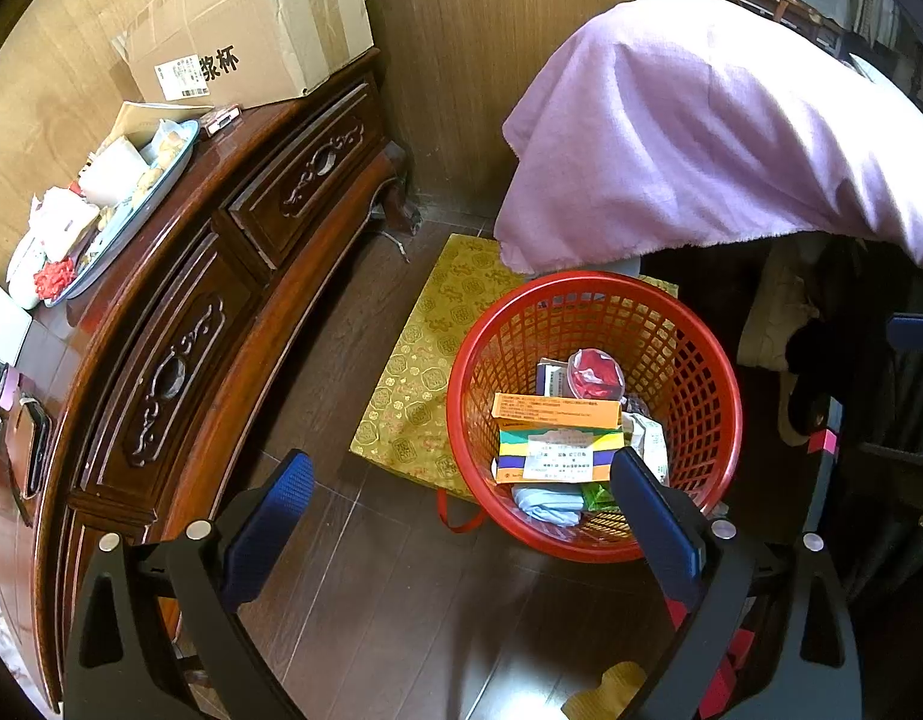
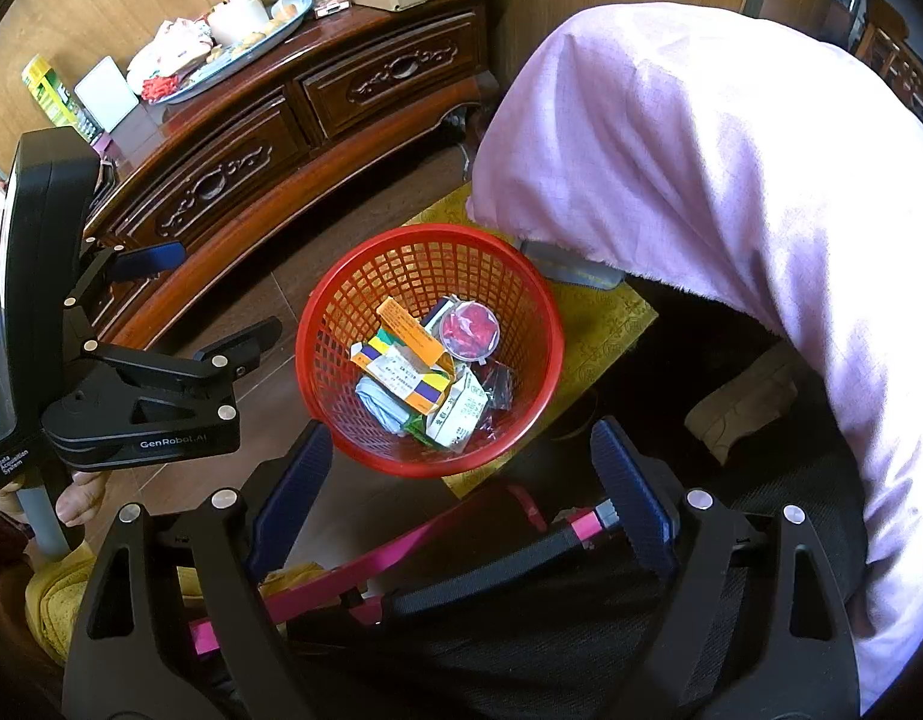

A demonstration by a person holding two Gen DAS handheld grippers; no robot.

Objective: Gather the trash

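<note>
A red mesh basket (image 1: 677, 360) (image 2: 428, 232) stands on the floor and holds trash: an orange box (image 2: 410, 324) (image 1: 554, 411), a striped box (image 1: 557, 450), a round clear tub with red contents (image 2: 469, 330) (image 1: 595, 373), a white carton (image 2: 461, 408) and a crumpled light blue piece (image 2: 378, 401). My left gripper (image 1: 461, 516) hangs open above the basket's near left rim, nothing between its blue pads. It also shows at the left of the right wrist view as the left gripper (image 2: 206, 297). My right gripper (image 2: 464, 480) is open and empty above the basket's near edge.
A carved dark wood cabinet (image 1: 179, 324) (image 2: 293, 120) runs along the left, bearing a cardboard box (image 1: 251, 30) and a tray of snacks (image 2: 245, 42). A pink cloth (image 2: 701, 168) drapes over a seat at right. The yellow brocade cushion (image 1: 413, 360) lies under the basket. A pink and black bar (image 2: 401, 564) crosses below.
</note>
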